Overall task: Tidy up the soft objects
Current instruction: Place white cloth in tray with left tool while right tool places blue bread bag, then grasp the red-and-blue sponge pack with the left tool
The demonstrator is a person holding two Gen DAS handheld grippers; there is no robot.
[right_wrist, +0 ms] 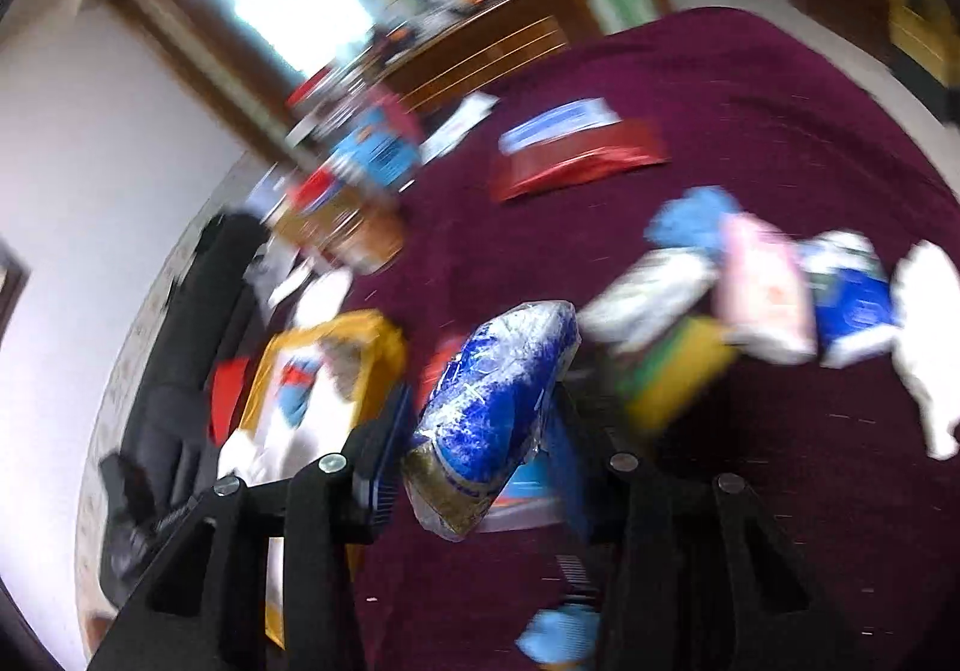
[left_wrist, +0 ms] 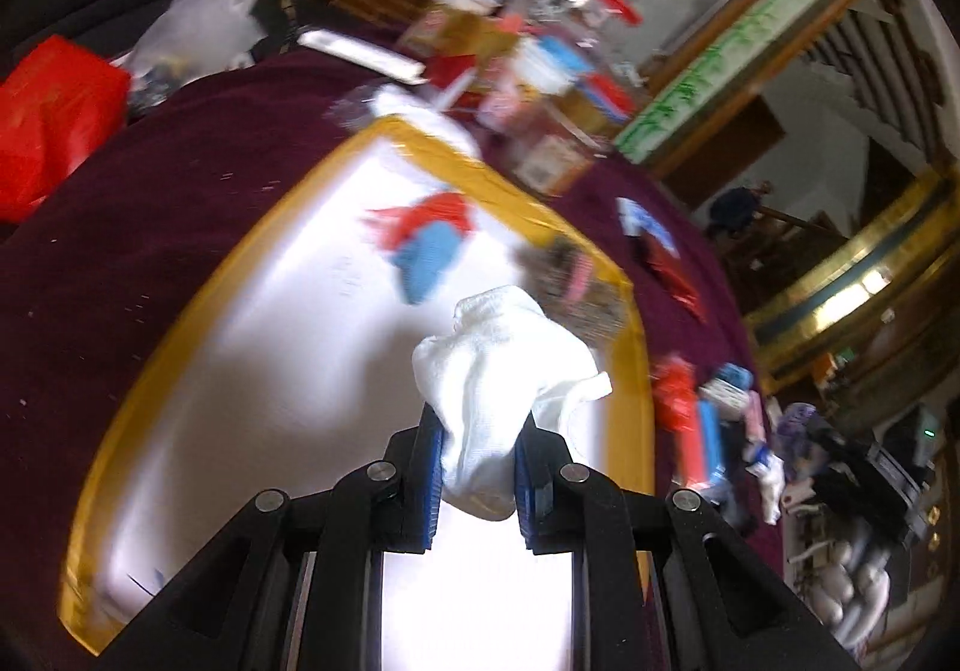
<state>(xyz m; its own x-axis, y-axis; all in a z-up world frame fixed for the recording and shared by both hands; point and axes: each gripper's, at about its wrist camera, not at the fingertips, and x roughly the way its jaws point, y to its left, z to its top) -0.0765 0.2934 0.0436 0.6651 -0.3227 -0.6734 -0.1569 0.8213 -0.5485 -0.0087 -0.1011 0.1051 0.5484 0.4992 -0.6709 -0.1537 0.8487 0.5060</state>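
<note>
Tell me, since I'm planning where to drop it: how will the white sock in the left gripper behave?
The white sock, pinched in the left gripper, bunches loosely, so it's probably floppy and light. Knit fabric shouldn't slip, roll or break.

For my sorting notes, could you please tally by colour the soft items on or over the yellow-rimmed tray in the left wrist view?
White: 2, the sock held in the left gripper and the cloth on the far rim of the tray
Red-and-blue piece: 1
Grey-and-pink piece: 1
Total: 4

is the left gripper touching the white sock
Touching. The left wrist view shows the left gripper with both blue pads clamped on the white sock.
</note>
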